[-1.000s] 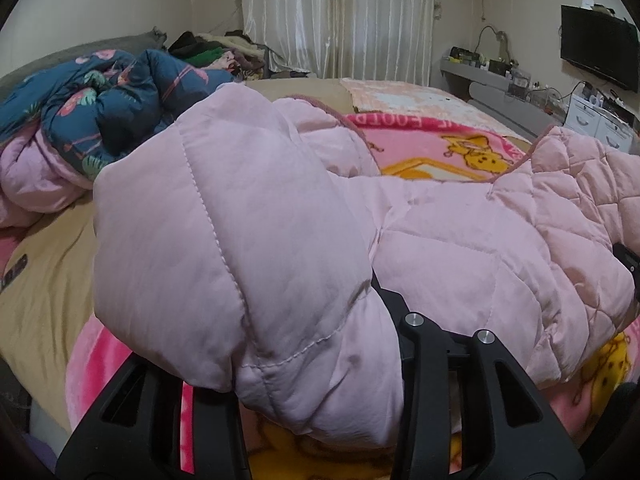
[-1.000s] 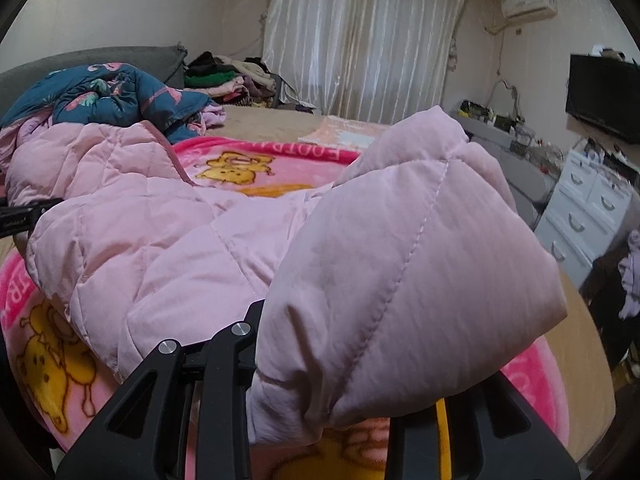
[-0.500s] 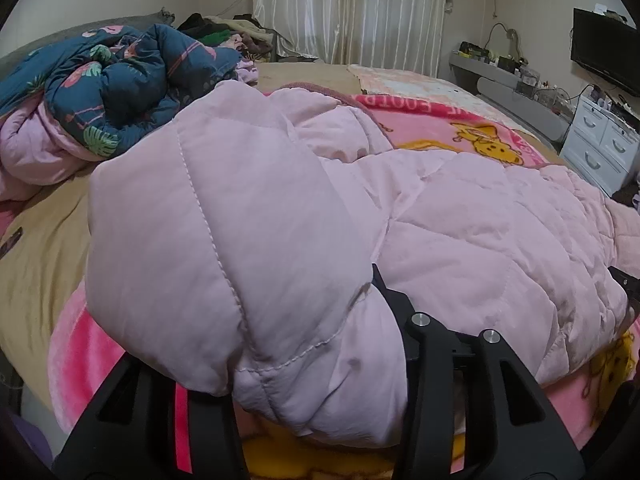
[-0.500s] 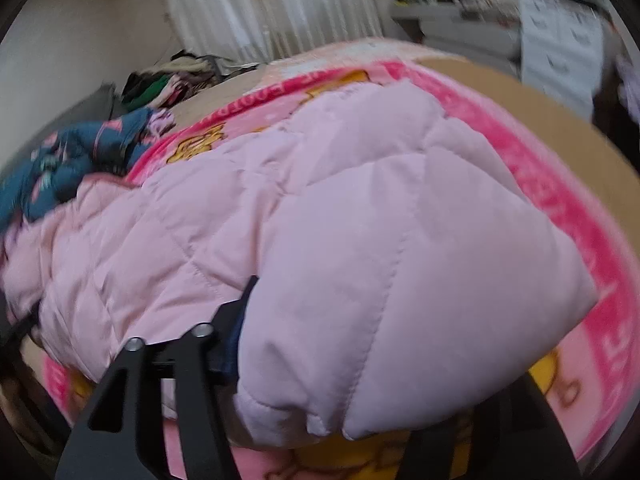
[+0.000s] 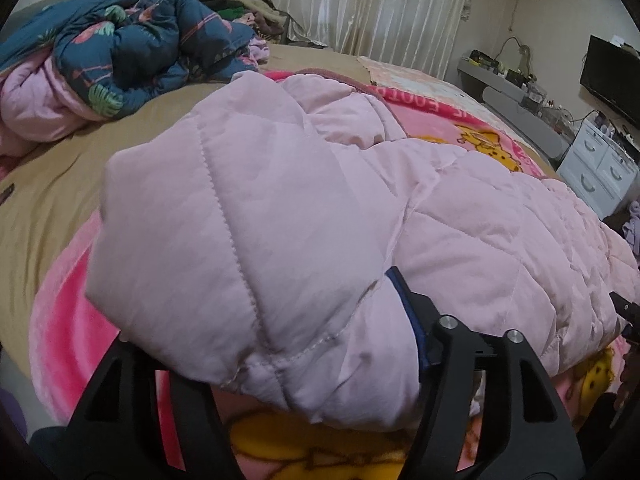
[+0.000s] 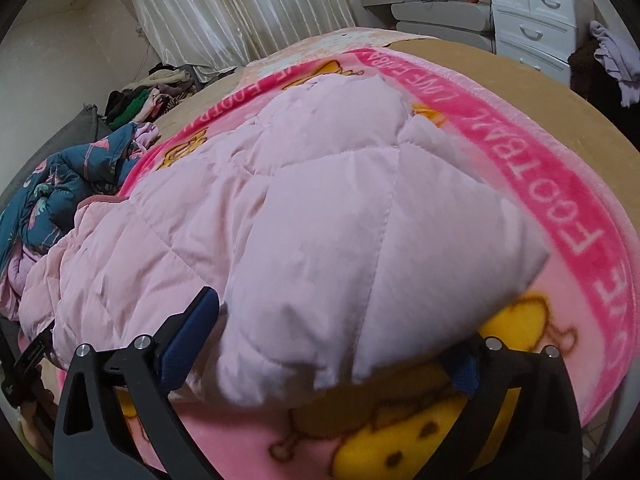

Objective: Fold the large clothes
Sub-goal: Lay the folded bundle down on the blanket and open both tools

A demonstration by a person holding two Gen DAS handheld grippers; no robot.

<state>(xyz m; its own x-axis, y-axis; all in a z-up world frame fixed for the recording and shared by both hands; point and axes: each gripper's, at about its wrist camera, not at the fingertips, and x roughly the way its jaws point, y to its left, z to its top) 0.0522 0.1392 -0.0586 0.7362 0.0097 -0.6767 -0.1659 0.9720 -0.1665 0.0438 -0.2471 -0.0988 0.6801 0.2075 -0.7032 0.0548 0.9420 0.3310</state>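
Observation:
A large pale pink quilted jacket (image 5: 360, 200) lies on the pink cartoon blanket (image 5: 64, 320) on the bed. It fills the middle of the right wrist view too (image 6: 304, 208). My left gripper (image 5: 280, 360) is low over the blanket, with a thick corner of the jacket between its fingers; the left finger is hidden under the cloth. My right gripper (image 6: 328, 344) has its jaws wide apart, and the jacket's other corner rests loosely between them on the blanket (image 6: 600, 240).
A dark blue flowered duvet (image 5: 132, 44) is heaped at the bed's far left. A pile of clothes (image 6: 152, 96) lies near the curtains. White drawers (image 6: 532, 12) and a wall TV (image 5: 612, 76) stand to the right of the bed.
Both grippers have lowered the jacket's corners onto the blanket. The right gripper's jaws have opened and let the corner go. The left gripper has tilted down a little.

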